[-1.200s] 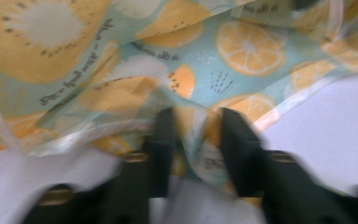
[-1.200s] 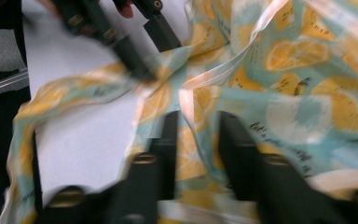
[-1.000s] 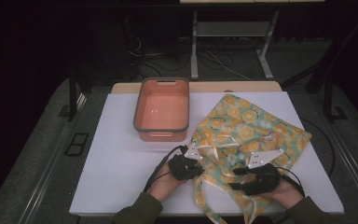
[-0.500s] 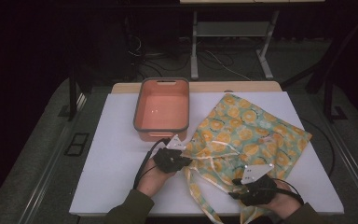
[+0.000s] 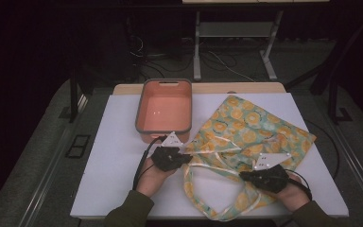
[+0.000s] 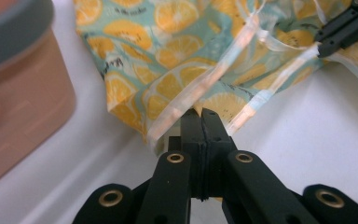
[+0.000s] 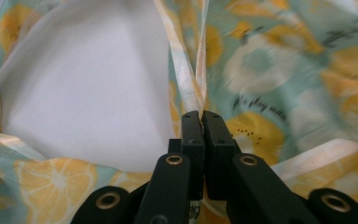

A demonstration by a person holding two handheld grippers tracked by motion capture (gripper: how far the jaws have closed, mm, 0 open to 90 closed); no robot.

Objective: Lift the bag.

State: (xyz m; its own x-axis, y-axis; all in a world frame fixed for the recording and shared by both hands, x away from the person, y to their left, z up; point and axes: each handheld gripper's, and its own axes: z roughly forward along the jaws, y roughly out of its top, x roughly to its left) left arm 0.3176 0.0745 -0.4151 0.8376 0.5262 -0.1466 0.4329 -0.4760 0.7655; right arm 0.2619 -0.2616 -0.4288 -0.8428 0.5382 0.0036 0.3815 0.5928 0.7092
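Note:
A cloth tote bag (image 5: 250, 125) printed with orange slices on teal lies flat at the table's right. My left gripper (image 5: 189, 158) is shut on the bag's near left edge beside a pale strap (image 6: 214, 77), just in front of the bin. In the left gripper view my left gripper (image 6: 200, 112) pinches that edge. My right gripper (image 5: 242, 175), nearer the front edge, has just been closing and is shut on a pale strap (image 7: 186, 70). In the right gripper view my right gripper (image 7: 200, 114) clamps that strap. The bag's handle loop (image 5: 203, 203) trails toward the front edge.
A salmon-coloured bin (image 5: 164, 109) with a grey rim stands empty at the back middle, close to the left gripper. The white table top (image 5: 108, 156) is bare to the left. The right gripper's jaws (image 6: 340, 30) show far off in the left gripper view.
My left gripper has moved left and away from me toward the bin, drawing the bag's edge with it. My right gripper dipped toward the front edge and came back, its jaws shutting on the strap.

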